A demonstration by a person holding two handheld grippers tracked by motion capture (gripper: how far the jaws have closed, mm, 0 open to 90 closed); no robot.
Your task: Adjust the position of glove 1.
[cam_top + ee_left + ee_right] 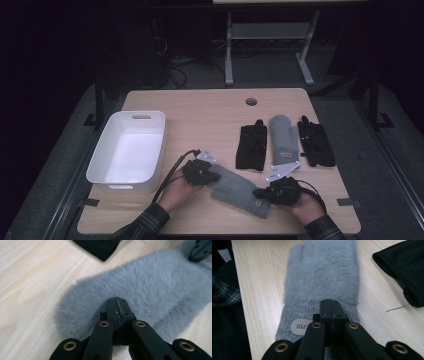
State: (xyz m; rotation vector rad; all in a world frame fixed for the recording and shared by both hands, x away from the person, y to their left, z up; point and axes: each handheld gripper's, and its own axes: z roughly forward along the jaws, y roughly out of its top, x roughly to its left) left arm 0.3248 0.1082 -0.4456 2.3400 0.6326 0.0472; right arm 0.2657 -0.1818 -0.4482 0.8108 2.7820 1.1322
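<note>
A fluffy grey mitten [237, 189] lies slanted near the front edge of the wooden table [200, 115]. My left gripper [212, 176] is at its rounded finger end, jaws closed together with the tips sunk in the fur [116, 300] of the mitten [155, 282]. My right gripper [260, 192] is at the knit cuff end. Its jaws are shut too, tips [330, 301] on the ribbed cuff beside an oval label [299, 326], with the fuzzy mitten [322, 272] stretching away ahead. A hand holds each gripper.
A white bin [129, 150] stands at the left. A black glove [251, 145], a second grey mitten [284, 140] and another black glove [316, 142] lie in a row at the right. A cable hole [251, 101] is at the back.
</note>
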